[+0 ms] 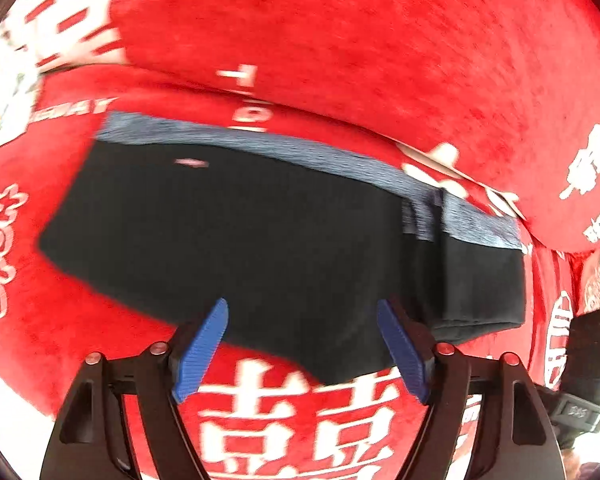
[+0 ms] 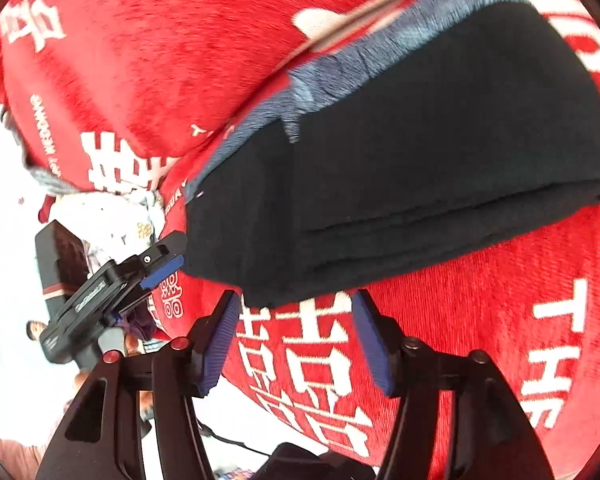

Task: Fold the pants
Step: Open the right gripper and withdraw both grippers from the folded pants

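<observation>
Black pants (image 1: 260, 232) with a grey-blue waistband (image 1: 300, 152) lie folded in layers on a red cloth (image 1: 80, 312) printed with white characters. My left gripper (image 1: 302, 306) hovers over their near edge, its blue pads wide apart and touching nothing. In the right wrist view the pants (image 2: 440, 160) show stacked folded edges, with the waistband (image 2: 360, 56) on the far side. My right gripper (image 2: 297, 296) is open just short of the near corner of the stack, with only red cloth between its pads. The left gripper (image 2: 156, 268) appears at the stack's left end.
A second red layer (image 1: 360, 40) bulges behind the pants. Off the cloth's left edge are a white surface (image 2: 4, 240), a crumpled white printed cloth (image 2: 100, 216) and a black box (image 2: 60, 256). A dark device (image 1: 592, 340) sits at the right edge.
</observation>
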The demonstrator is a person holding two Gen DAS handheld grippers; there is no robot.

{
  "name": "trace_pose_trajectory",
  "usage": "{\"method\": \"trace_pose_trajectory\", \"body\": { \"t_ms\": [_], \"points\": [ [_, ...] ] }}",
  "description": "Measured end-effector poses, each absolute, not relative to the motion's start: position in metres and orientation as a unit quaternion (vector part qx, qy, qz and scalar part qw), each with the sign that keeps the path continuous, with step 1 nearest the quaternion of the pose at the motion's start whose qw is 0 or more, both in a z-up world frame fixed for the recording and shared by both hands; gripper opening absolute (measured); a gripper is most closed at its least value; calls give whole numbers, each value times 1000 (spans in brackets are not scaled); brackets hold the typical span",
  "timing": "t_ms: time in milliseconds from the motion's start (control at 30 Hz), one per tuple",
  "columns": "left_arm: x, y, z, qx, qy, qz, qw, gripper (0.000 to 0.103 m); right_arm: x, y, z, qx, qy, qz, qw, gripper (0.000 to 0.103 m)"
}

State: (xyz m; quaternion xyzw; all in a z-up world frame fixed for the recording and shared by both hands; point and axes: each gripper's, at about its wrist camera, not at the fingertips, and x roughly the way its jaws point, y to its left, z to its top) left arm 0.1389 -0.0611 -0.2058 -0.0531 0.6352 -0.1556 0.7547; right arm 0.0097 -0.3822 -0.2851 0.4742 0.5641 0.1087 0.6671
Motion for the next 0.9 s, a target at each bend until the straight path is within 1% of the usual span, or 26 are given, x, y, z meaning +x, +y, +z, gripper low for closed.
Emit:
{"method": "trace_pose_trajectory", "body": {
  "t_ms": [133,200,267,500,633,800,900],
  "points": [
    [138,-23,-213,-80,673,-133,723,79,-2,-374,-270,467,570,84,671,65],
    [139,1,-211,-109,670,-129,723,79,-2,-367,-263,466,568,76,674,67],
    [138,19,-206,-123,664,-127,727,79,0,-355,-256,463,566,67,679,71],
    [143,76,-199,-183,656,-140,719,79,-4,-315,-235,458,555,63,692,75],
    [138,101,-191,-206,645,-134,723,79,-6,-289,-226,437,567,77,694,75],
    [116,128,-181,-215,626,-113,741,79,-16,-279,-218,420,569,95,701,75],
    [91,138,-169,-182,612,-79,765,79,-28,-280,-212,415,557,101,713,75]
  ]
}}
